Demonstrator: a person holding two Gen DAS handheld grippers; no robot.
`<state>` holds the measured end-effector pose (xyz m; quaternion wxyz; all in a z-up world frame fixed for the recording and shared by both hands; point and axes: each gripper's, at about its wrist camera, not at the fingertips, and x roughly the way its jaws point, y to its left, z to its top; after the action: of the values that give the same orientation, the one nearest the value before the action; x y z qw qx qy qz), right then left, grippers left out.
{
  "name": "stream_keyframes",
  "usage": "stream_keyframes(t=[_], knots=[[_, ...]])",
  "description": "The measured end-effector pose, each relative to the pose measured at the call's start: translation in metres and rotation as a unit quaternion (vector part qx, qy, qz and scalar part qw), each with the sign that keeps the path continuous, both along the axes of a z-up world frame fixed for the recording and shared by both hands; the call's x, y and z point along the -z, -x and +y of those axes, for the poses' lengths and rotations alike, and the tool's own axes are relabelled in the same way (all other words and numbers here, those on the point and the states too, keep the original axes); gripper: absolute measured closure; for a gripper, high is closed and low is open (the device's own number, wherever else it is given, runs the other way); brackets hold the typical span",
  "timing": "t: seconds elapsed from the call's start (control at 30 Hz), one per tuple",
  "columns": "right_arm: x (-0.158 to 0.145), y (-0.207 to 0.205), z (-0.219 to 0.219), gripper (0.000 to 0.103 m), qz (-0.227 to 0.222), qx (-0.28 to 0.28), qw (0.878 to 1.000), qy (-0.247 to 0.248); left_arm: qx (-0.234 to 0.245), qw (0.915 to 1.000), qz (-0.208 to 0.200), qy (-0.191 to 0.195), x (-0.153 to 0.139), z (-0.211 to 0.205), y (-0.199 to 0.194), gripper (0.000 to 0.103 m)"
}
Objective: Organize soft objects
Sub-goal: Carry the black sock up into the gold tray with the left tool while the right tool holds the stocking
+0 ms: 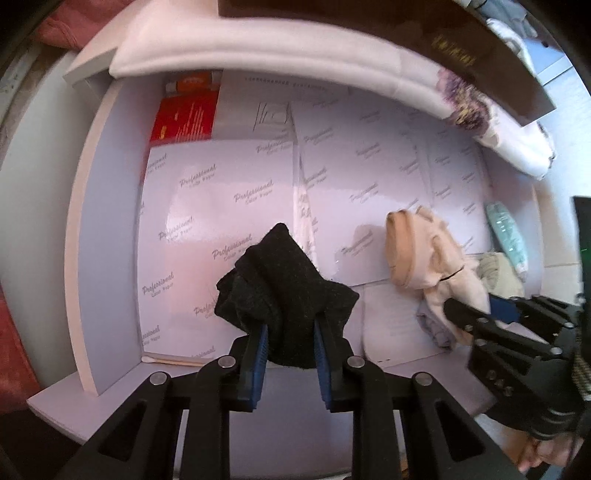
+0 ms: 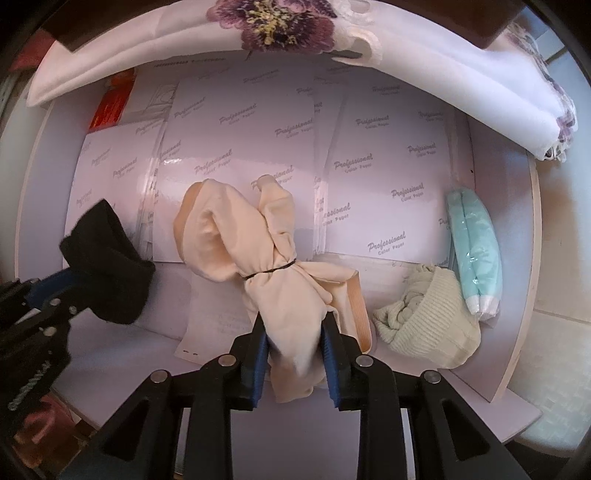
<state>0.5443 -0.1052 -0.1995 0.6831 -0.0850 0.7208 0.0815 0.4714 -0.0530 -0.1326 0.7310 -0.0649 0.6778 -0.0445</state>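
Left wrist view is showing the left hand-held gripper [image 1: 290, 332] reaching level into a white shelf compartment [image 1: 103, 229], its two blue-padded fingers [image 1: 256, 354] clamping a bunched black knit fabric piece [image 1: 284, 291] that is standing up between them above the shelf floor. To its right, the right hand-held gripper [image 1: 480, 314] is coming in at an angle from the lower right, with a bit of the person's hand [image 1: 539, 458] showing behind it.

Right wrist view is showing that right hand-held gripper [image 2: 293, 354] pointing straight into the same compartment and gripping the lower end of a peach-coloured soft fabric bundle tied round its middle with a thin black band [image 2: 258, 243]; the bundle is leaning up and away from the fingers, toward the back wall. The left hand-held gripper [image 2: 55, 291] is entering from the left edge, holding the black piece [image 2: 107, 266].

Counting soft things inside the compartment: one black piece, one peach bundle, one cream ribbed knit item [image 2: 428, 321] lying on the shelf floor at the right, and one pale mint-green packet in clear wrap [image 2: 474, 251] leaning against the right wall just behind it. Several glossy white sheets printed "Professional" [image 2: 236, 155] are lining the back, with one red box [image 1: 183, 114] at upper left. One folded white cloth with purple embroidered flowers [image 2: 280, 22] is lying on the shelf above.
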Motion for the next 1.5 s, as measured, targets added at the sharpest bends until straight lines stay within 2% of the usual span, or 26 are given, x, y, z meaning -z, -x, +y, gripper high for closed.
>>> stream_keyframes(t=[0.23,0.43,0.63,1.03,1.2,1.5], knots=[[0.000,0.007,0.010,0.076,-0.006,-0.016,1.000,0.008,0.007,0.9984,-0.056,0.003,-0.038,0.000,0.010,0.081],[0.001,0.013,0.016,0.075,-0.012,-0.026,0.999,0.014,0.006,0.9936,-0.112,0.006,-0.073,0.001,0.014,0.081],[0.002,0.020,0.024,0.075,-0.018,-0.041,0.999,0.023,-0.002,0.9890,-0.148,0.007,-0.096,0.005,0.013,0.081],[0.000,0.024,0.030,0.075,-0.020,-0.047,0.998,0.026,-0.013,0.9849,-0.170,0.031,-0.102,0.007,0.013,0.081],[-0.001,0.022,0.029,0.074,-0.019,-0.045,0.999,0.023,-0.018,0.9782,-0.198,0.059,-0.120,0.009,0.009,0.081],[0.001,0.021,0.032,0.071,-0.020,-0.049,0.998,0.023,-0.025,0.9690,-0.230,0.087,-0.149,0.012,-0.014,0.081]])
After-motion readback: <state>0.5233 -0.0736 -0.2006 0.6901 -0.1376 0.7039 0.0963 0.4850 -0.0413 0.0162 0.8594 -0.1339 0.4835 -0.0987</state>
